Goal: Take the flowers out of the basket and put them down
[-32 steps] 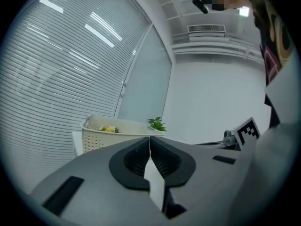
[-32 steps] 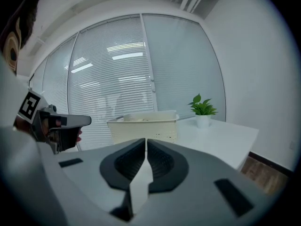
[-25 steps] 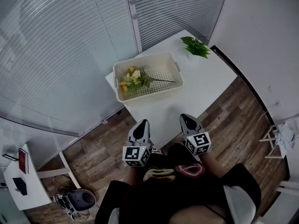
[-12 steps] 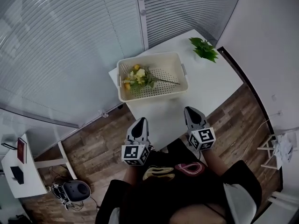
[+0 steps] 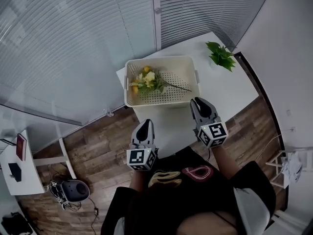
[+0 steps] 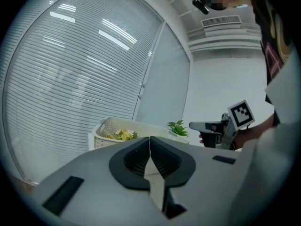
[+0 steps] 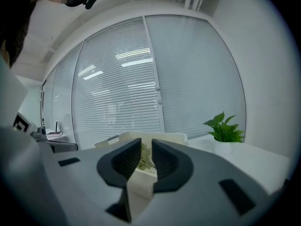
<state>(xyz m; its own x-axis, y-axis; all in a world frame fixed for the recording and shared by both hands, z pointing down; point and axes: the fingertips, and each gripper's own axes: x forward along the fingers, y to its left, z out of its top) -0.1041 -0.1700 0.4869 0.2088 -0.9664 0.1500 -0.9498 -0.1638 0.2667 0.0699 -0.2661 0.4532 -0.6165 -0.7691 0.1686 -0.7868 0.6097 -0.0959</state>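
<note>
Head view, table [image 5: 217, 89] beside blinds [image 5: 73, 43], wood floor [image 5: 98, 151], left hand-held gripper [image 5: 145, 123] closed, empty, right hand-held gripper [image 5: 198, 101] just parting, empty.

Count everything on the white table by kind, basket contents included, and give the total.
Basket: 1
Flower bunch, lying in the basket: 1
Potted plant: 1
Total: 3

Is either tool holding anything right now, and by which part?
Nothing is held. The left tool is shut and empty; the right tool has jaws that have just been opening, with nothing between them. The flowers lie in the basket.
</note>
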